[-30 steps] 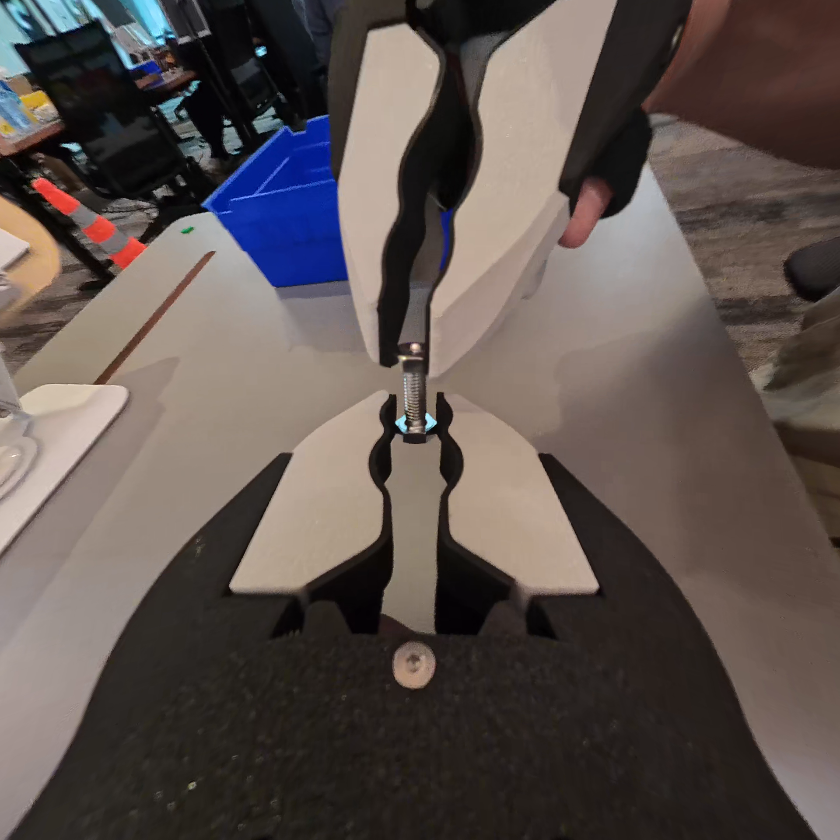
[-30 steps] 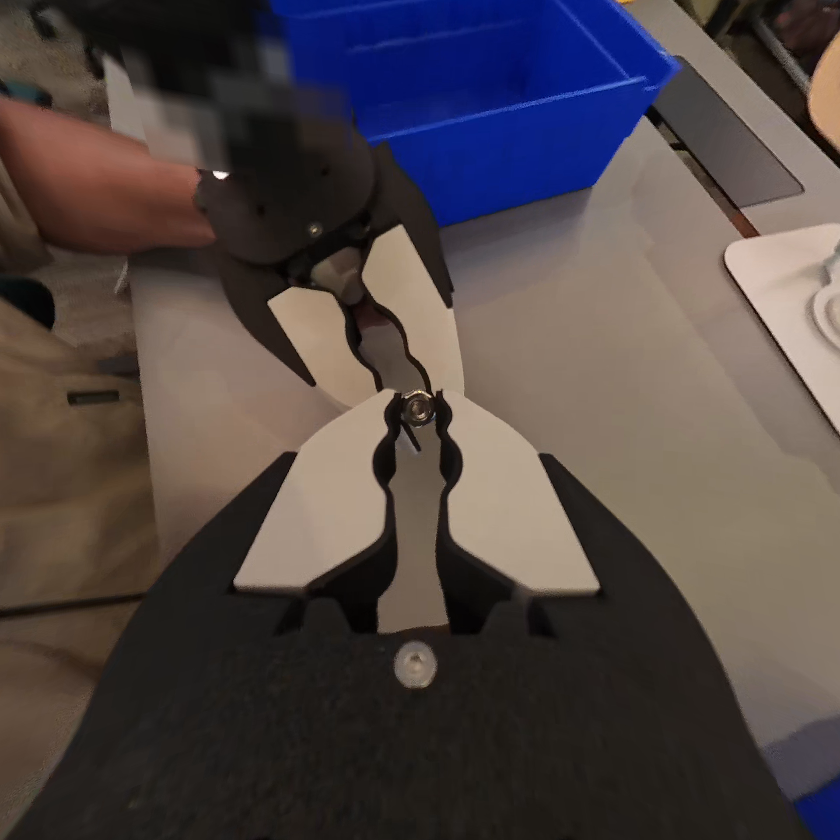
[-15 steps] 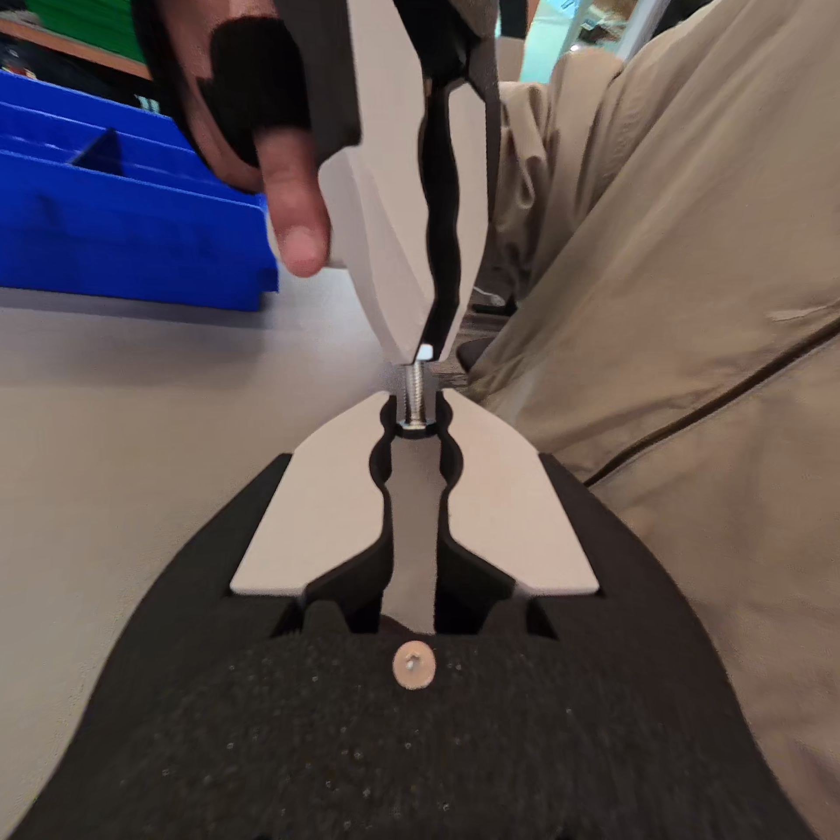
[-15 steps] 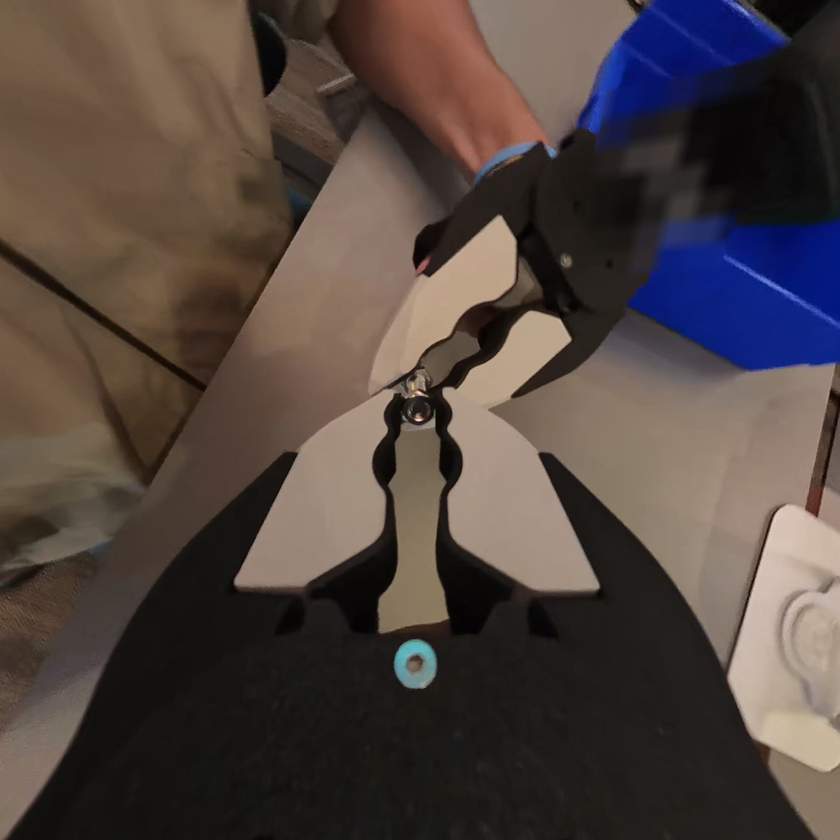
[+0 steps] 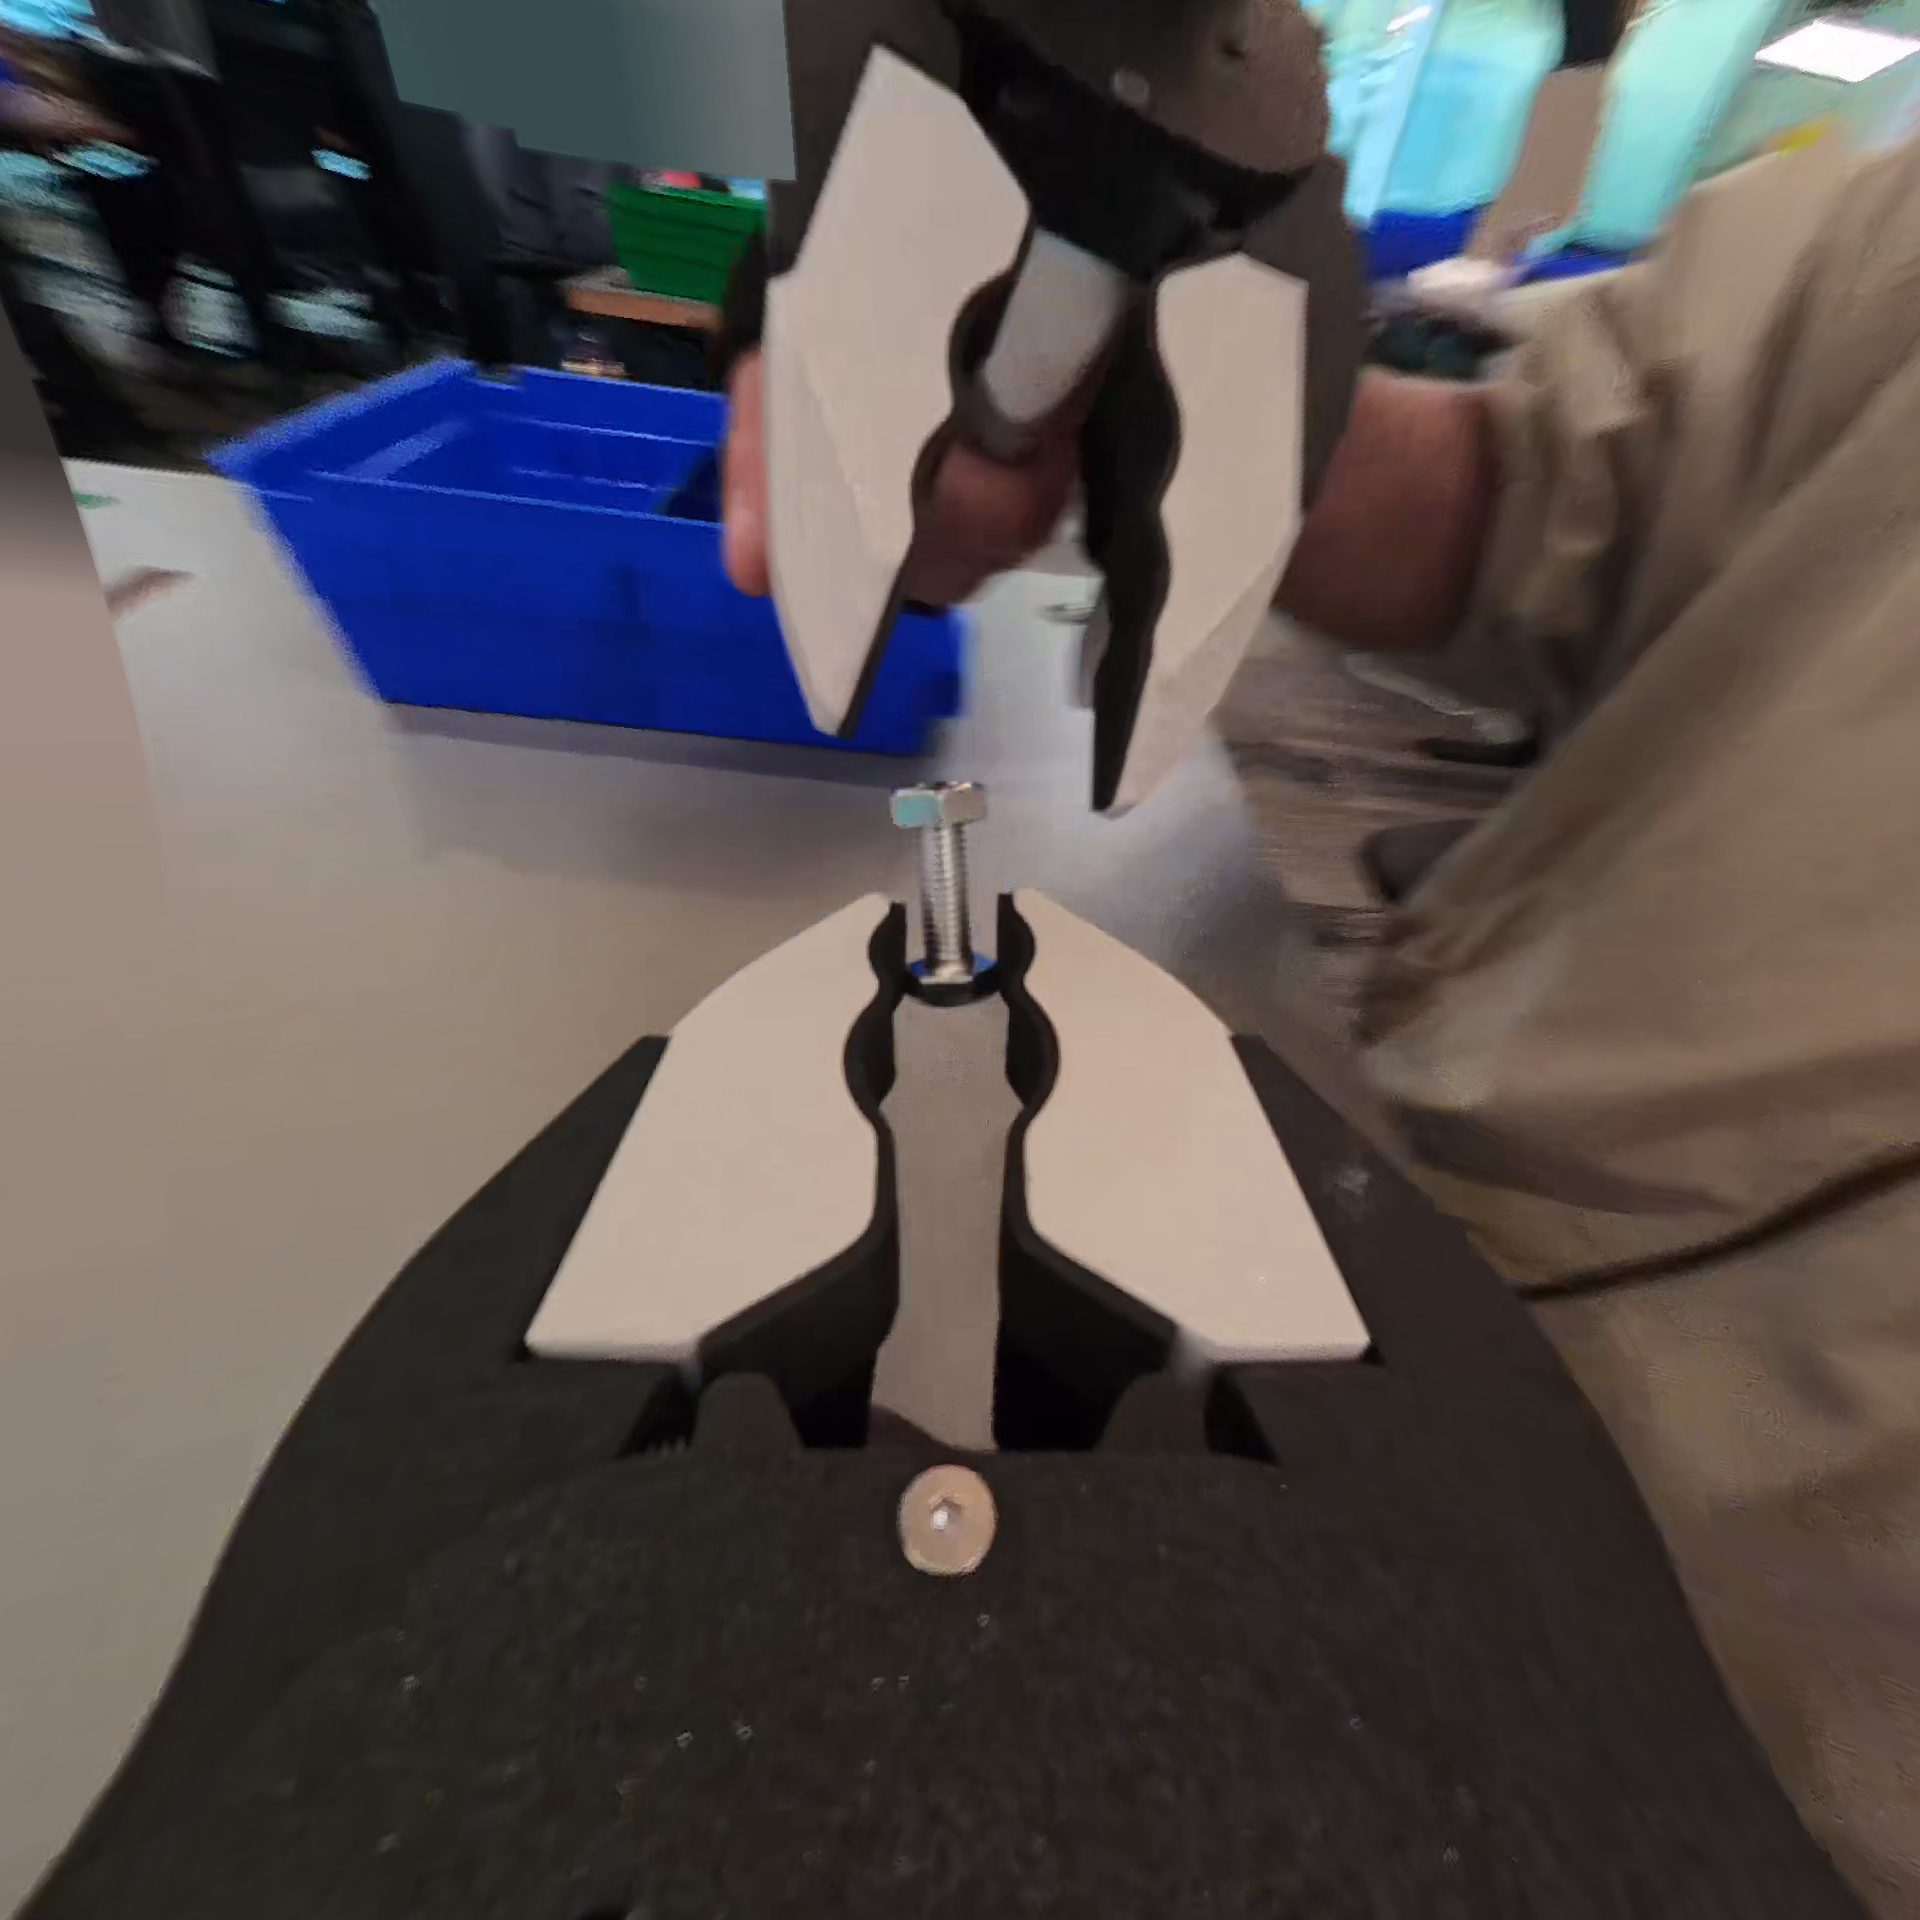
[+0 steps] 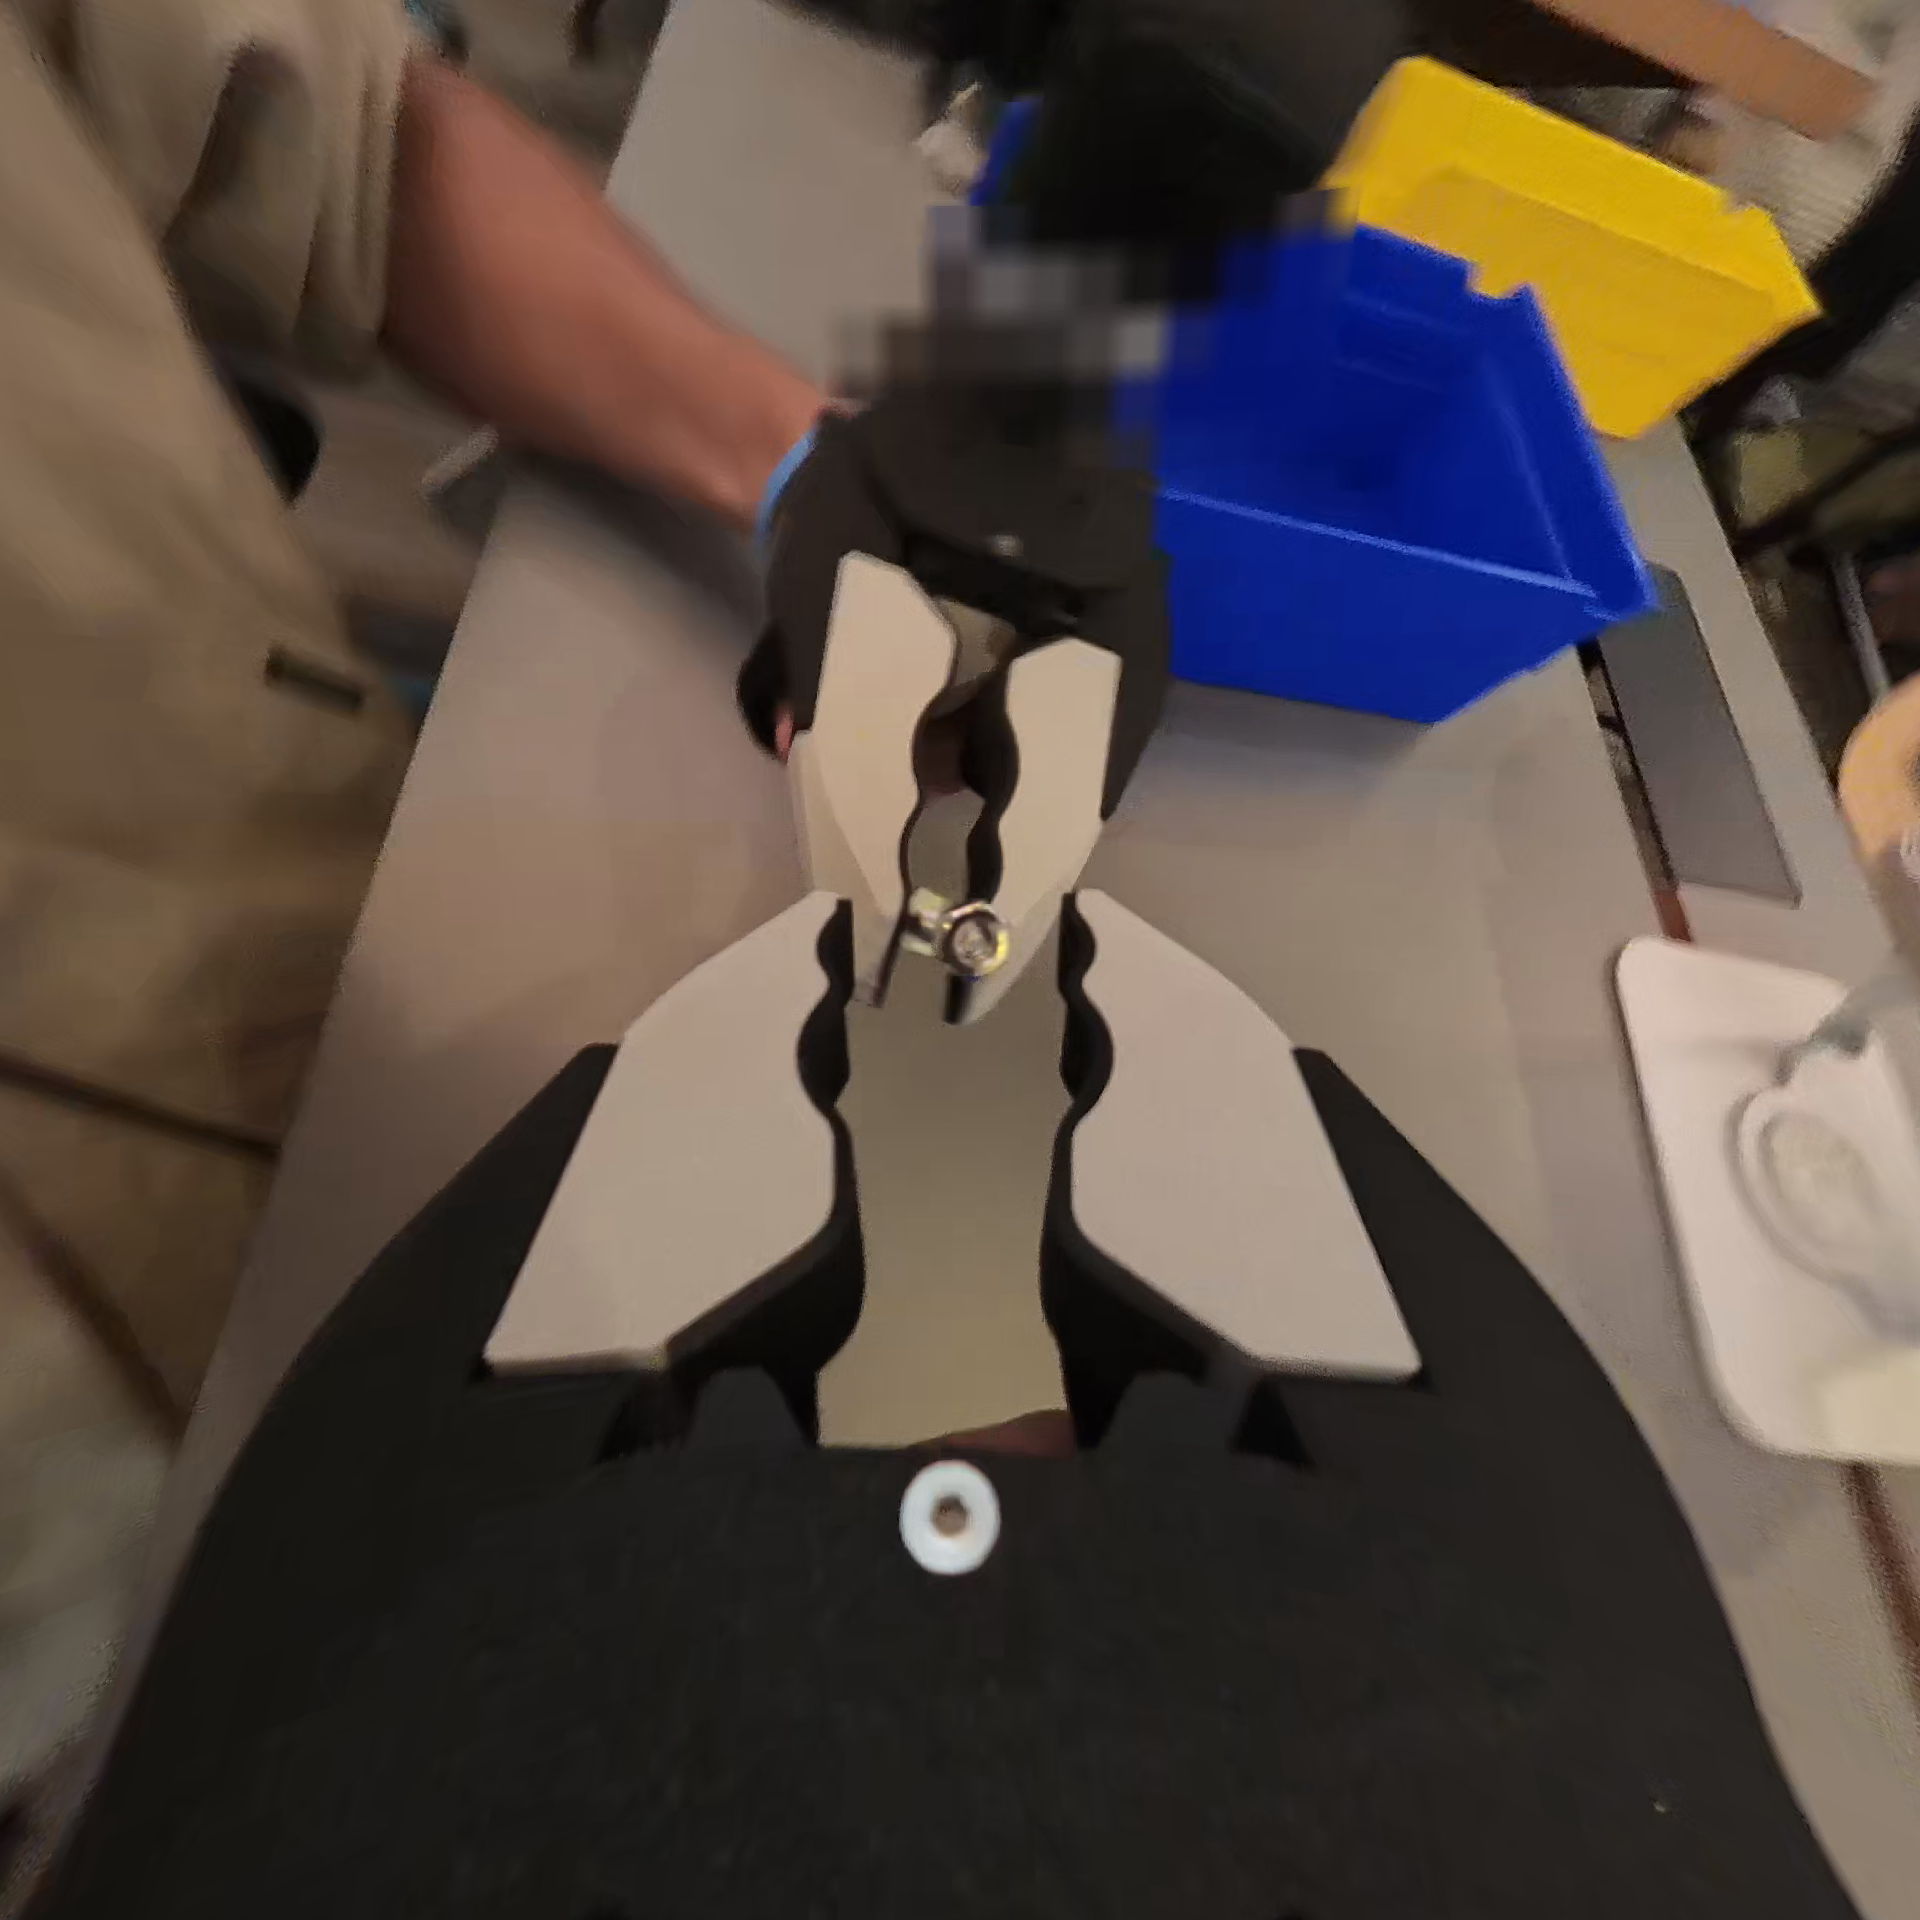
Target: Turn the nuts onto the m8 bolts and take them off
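1. While my left gripper (image 5: 948,902) is closed to a narrow gap, its tip notches pinch the lower, threaded end of the bolt (image 5: 940,883). A nut (image 5: 945,979) appears to sit there, mostly hidden between the pads, so I read the grip as being on the nut.
2. Bolt: upright in the left wrist view, long axis running straight away from the left fingertips. The head (image 5: 935,805) is at the far end, free, with nothing touching it. It is held above the table (image 5: 416,987), not resting on it.
3. Right gripper (image 6: 956,920): jaws spread wide, holding nothing. In the left wrist view its tips hang just above the head, one to each side and slightly to the right of the bolt's line, apart from the metal.
4. Right wrist view: I look almost down the bolt's axis, the head showing end-on just beyond and between my open right fingertips. That view is blurred, so I cannot tell how much thread shows.
5. Deciding relation: the head lies directly ahead of the right gripper, which is the nearer free tool. Its closing line crosses the bolt's axis, so a short advance and a squeeze would take the head for a turn.
6. Judgement: mid-turning, between grips. Whether the nut is going on or coming off, I cannot tell.
7. Also present: blue bin (image 5: 540,582) behind on the table.
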`<act>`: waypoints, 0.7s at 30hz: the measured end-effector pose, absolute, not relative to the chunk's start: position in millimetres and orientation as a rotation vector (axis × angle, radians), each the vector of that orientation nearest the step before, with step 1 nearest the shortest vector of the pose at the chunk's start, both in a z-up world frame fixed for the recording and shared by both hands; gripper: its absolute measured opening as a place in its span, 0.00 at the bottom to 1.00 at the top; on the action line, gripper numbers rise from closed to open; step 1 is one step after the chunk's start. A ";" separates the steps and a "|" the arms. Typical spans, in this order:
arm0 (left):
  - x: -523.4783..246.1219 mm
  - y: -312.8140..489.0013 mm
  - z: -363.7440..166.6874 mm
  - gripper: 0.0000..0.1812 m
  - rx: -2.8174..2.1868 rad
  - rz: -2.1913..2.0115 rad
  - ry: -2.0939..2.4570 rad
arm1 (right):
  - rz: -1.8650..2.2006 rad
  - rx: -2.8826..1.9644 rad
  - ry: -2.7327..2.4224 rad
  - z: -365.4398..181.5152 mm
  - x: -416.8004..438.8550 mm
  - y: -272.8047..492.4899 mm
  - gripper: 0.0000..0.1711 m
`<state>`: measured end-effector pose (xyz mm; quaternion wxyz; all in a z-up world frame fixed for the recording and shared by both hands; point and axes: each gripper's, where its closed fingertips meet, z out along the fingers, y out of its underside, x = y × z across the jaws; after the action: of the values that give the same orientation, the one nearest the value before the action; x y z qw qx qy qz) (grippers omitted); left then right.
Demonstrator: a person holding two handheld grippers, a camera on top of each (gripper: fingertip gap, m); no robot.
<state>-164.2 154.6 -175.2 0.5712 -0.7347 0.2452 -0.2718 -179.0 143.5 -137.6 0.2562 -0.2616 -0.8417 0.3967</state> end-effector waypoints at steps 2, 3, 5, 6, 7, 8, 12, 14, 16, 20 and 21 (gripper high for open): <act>-179.9 166.5 -177.5 0.09 -1.740 -0.380 0.562 | 1.156 -0.992 -2.161 -143.7 -189.8 156.8 0.20; -187.1 170.9 -178.7 0.09 -1.743 -0.252 0.566 | 1.183 -1.104 -2.107 -148.8 -193.0 161.3 0.20; -195.3 176.0 -180.9 0.09 -1.744 -0.079 0.579 | 1.280 -1.270 -1.994 -152.5 -195.2 163.8 0.19; -197.6 177.5 -182.5 0.09 -1.744 -0.010 0.590 | 1.343 -1.340 -1.933 -151.2 -195.8 163.3 0.18; -199.5 178.9 -184.4 0.09 -1.745 0.057 0.604 | 1.380 -1.408 -1.878 -151.1 -196.8 164.6 0.17; -201.5 180.2 -185.6 0.09 -1.741 0.125 0.617 | 1.418 -1.446 -1.847 -150.4 -196.3 163.6 0.17; -200.0 180.7 -190.1 0.09 -1.737 0.256 0.667 | 1.387 -1.524 -1.821 -158.5 -194.2 163.4 0.16; -197.9 181.5 -192.0 0.09 -1.746 0.246 0.666 | 1.363 -1.537 -1.823 -162.5 -194.2 161.7 0.15; -194.1 179.7 -194.0 0.09 -1.759 0.202 0.677 | 1.300 -1.534 -1.846 -169.2 -195.0 163.2 0.11; -190.8 179.4 -193.8 0.09 -1.766 0.132 0.658 | 1.209 -1.450 -1.912 -171.8 -193.5 163.9 0.09; -189.0 178.1 -193.6 0.09 -1.771 0.086 0.652 | 1.194 -1.411 -1.936 -170.7 -192.6 162.8 0.09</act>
<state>-189.0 178.1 -193.6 0.5860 -0.7597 0.2796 0.0370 -192.6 162.8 -170.7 0.2302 -0.5130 -0.7039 0.4341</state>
